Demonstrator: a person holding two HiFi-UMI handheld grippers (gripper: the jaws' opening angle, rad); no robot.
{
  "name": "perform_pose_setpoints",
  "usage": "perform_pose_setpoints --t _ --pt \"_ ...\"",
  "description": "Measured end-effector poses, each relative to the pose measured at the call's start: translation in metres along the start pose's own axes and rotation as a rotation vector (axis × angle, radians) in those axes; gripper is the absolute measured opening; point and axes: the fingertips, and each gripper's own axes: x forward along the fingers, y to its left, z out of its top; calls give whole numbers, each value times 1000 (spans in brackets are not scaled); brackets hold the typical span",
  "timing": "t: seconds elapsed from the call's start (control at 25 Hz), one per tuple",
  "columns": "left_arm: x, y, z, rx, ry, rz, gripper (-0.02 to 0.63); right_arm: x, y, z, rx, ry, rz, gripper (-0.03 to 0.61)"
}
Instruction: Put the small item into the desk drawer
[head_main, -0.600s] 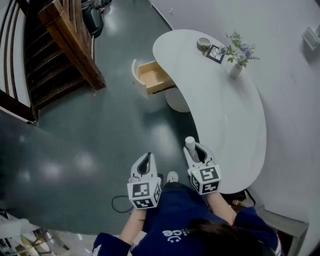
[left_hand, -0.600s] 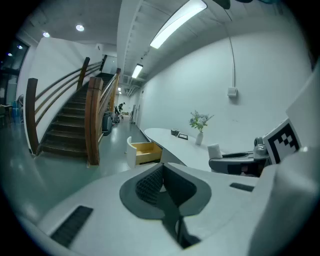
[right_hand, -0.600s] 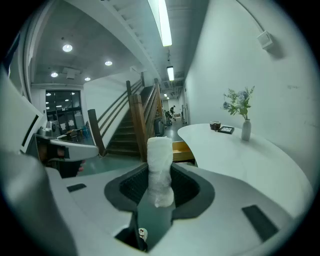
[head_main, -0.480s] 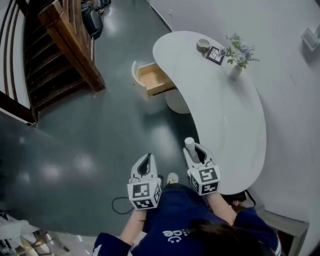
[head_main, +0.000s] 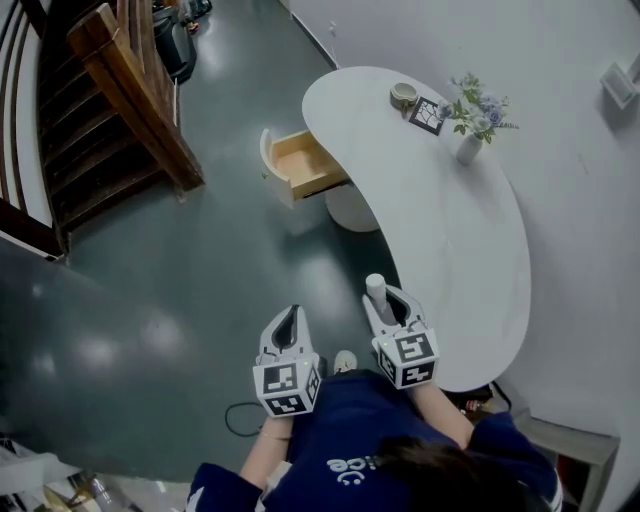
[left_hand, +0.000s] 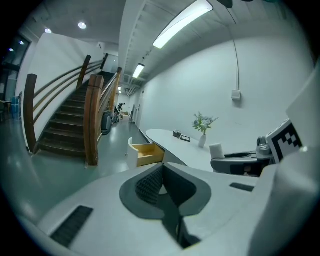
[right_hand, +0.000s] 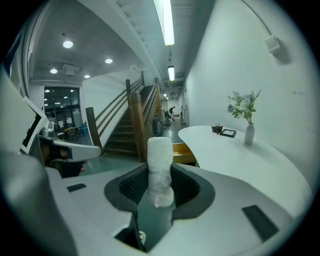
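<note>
My right gripper (head_main: 385, 303) (right_hand: 160, 175) is shut on a small white roll (right_hand: 160, 167) that stands upright between its jaws; the white roll (head_main: 376, 288) pokes out past the tips in the head view, over the near edge of the white curved desk (head_main: 470, 250). The desk drawer (head_main: 303, 163) (right_hand: 182, 152) (left_hand: 146, 153) hangs open at the desk's far left side, its wooden inside empty. My left gripper (head_main: 289, 325) (left_hand: 161, 187) hovers beside the right one above the dark floor, its jaws shut with nothing between them.
A wooden staircase (head_main: 110, 100) rises at the left. On the desk's far end stand a vase of flowers (head_main: 470, 125), a framed card (head_main: 428, 113) and a small bowl (head_main: 404, 94). A white wall (head_main: 580, 180) borders the desk on the right.
The view has shifted slightly: desk and drawer sit a little lower and further left in the picture. Both grippers keep their places and their grip.
</note>
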Motion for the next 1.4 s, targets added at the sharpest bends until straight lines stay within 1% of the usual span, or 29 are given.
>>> perform_pose_setpoints --t 0.28,0.72,1.0,1.2,1.4 --pt "16 27 8 -6 6 -21 5 21 9 9 15 12 -31 141" --pt "37 81 25 26 7 -71 5 63 38 26 26 -11 -89 141" --pt "42 102 26 23 18 -81 5 74 40 32 39 -16 -124 141" --pt "47 106 29 17 14 -79 5 84 40 34 35 -7 -112 141" --pt "63 115 33 3 7 -39 5 106 33 42 12 -4 -76 141"
